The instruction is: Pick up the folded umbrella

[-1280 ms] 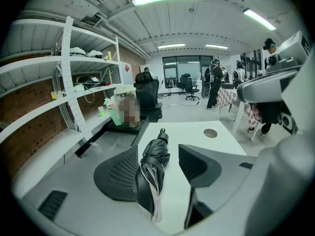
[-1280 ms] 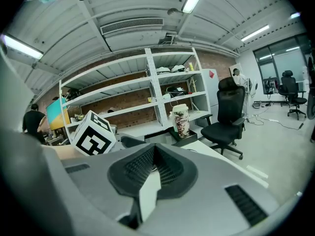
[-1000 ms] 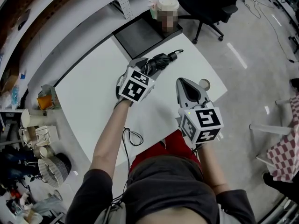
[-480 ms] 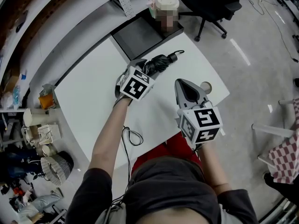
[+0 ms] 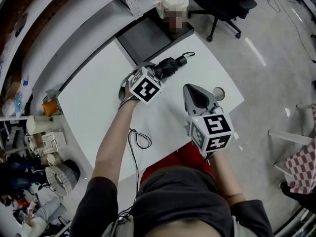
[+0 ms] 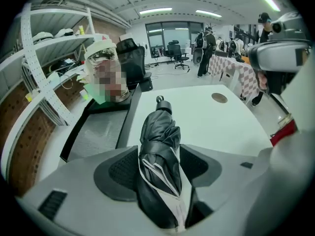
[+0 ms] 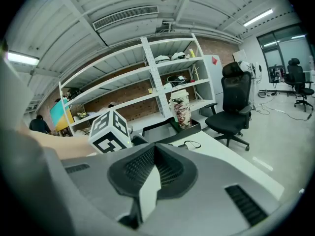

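Note:
The folded black umbrella [image 5: 170, 64] lies over the far part of the white table [image 5: 94, 107], its handle end pointing away to the right. My left gripper [image 5: 154, 73] is shut on the umbrella [image 6: 158, 166], which is pinched between the two dark pads near its strap. The handle knob [image 6: 160, 100] sticks out ahead of the jaws. My right gripper [image 5: 195, 94] hovers over the table's right side, jaws closed together with nothing between them [image 7: 153, 168].
A black tray [image 5: 148, 36] and a lidded cup [image 5: 174, 6] sit beyond the table's far edge. A small round object [image 5: 217, 92] lies near the right corner. A black office chair [image 5: 224, 4] stands at the far right. Shelves with clutter run along the left.
My left gripper with the umbrella has shifted slightly toward the far side and turned a little. The right gripper has barely moved.

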Action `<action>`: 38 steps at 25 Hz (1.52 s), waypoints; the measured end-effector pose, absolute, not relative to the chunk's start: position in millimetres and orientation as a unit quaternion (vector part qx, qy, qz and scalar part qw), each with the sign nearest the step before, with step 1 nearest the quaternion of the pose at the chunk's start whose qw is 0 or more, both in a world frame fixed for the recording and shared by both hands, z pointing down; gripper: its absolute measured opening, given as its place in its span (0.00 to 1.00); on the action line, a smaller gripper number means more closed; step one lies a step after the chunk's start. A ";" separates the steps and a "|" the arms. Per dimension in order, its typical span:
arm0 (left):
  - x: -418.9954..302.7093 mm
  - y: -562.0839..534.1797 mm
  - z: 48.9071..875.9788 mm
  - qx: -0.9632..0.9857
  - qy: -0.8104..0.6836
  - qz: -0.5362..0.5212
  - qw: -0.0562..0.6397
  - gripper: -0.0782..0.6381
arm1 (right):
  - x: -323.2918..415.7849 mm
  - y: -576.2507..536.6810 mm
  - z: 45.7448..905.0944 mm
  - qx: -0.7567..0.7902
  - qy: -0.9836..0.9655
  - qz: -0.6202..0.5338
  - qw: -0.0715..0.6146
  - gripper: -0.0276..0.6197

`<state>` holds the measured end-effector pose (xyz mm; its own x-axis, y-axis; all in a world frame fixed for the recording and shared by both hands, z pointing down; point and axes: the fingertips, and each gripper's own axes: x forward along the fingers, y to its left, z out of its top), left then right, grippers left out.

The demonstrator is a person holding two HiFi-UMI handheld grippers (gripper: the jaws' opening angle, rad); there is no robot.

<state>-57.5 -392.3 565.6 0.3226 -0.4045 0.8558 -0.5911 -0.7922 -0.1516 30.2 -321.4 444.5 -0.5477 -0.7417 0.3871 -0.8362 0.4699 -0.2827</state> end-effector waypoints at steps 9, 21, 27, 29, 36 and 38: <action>-54.9 -396.5 579.2 0.794 -0.265 0.540 0.092 0.47 | 34.3 -323.4 451.9 0.463 -0.848 0.232 0.112 0.07; -50.5 -398.3 593.0 0.788 -0.217 0.565 0.111 0.49 | 35.2 -328.3 455.9 0.464 -0.846 0.237 0.117 0.07; -45.1 -403.5 593.8 0.798 -0.203 0.557 0.109 0.50 | 39.7 -329.8 457.2 0.469 -0.843 0.238 0.118 0.07; -45.5 -402.4 595.0 0.800 -0.199 0.554 0.116 0.50 | 40.2 -329.5 458.4 0.470 -0.842 0.238 0.118 0.07; -46.1 -401.5 592.3 0.811 -0.217 0.534 0.101 0.48 | 38.7 -330.5 459.9 0.472 -0.838 0.244 0.123 0.07; -49.1 -400.4 593.3 0.805 -0.227 0.540 0.089 0.48 | 39.8 -329.4 459.5 0.475 -0.836 0.245 0.123 0.07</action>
<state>-49.1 -400.4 593.3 0.3125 -0.2697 0.9109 -0.4624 -0.8808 -0.1022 39.8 -329.4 459.5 -0.5181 -0.7347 0.4379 -0.8549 0.4287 -0.2923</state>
